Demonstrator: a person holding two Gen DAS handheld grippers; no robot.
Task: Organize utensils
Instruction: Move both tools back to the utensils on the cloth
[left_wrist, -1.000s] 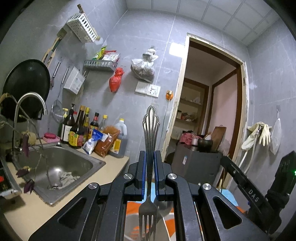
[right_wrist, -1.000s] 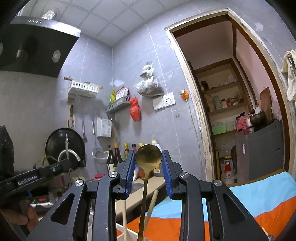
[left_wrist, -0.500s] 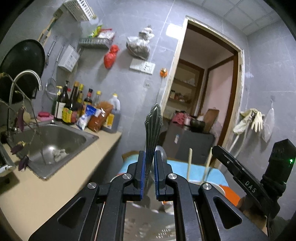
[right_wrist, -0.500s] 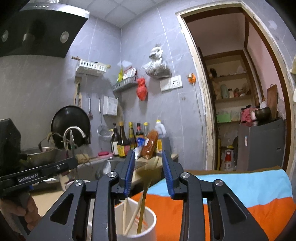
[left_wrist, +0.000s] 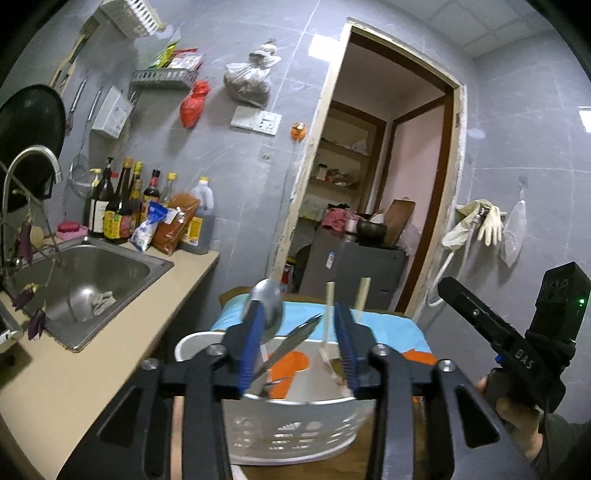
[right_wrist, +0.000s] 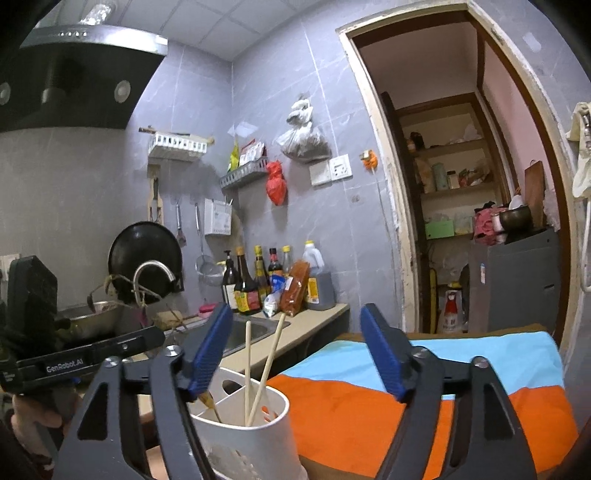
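Observation:
A white perforated utensil holder stands just below my left gripper, which is open and empty above its rim. Inside the holder a silver fork leans, with a silver spoon and two wooden chopsticks. In the right wrist view the same holder sits under my right gripper, which is open wide and empty. Two chopsticks and a gold spoon handle stand in it.
The holder rests on a table with an orange and blue cloth. A steel sink and sauce bottles line the counter at left. A doorway opens behind. The other hand-held gripper shows at right.
My left gripper opened and released the fork into the holder. My right gripper opened wide and let the gold spoon drop into the holder. Both grippers tilted down.

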